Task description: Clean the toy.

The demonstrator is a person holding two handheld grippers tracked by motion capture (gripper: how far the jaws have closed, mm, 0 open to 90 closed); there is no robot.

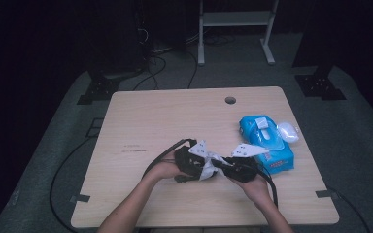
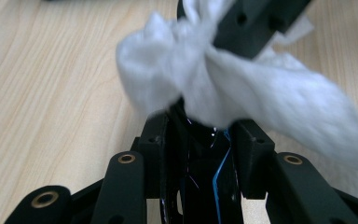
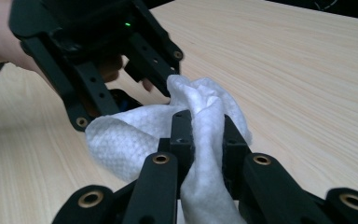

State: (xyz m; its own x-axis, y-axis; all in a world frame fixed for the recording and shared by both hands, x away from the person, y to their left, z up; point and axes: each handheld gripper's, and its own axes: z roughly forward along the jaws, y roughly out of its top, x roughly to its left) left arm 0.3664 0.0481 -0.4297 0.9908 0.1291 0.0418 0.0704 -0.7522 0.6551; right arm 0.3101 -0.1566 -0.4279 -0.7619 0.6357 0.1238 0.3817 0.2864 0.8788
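Both grippers meet at the middle of the wooden table (image 1: pixel 141 121). My left gripper (image 1: pixel 190 166) (image 2: pixel 200 126) is shut on a small dark glossy object (image 2: pixel 199 163) with thin blue lines; what it is I cannot tell. A crumpled white wipe (image 1: pixel 208 165) (image 2: pixel 261 93) (image 3: pixel 130 135) is clamped in my right gripper (image 1: pixel 226 167) (image 3: pixel 204 128). The wipe presses against the top of the dark object. In the right gripper view the left gripper (image 3: pixel 123 93) sits just beyond the wipe, a hand behind it.
A blue wet-wipe pack (image 1: pixel 267 144) with a white flap lies at the table's right side, a white rounded object (image 1: pixel 287 131) beside it. A cable hole (image 1: pixel 230 100) is near the far edge. Cables trail from both grippers.
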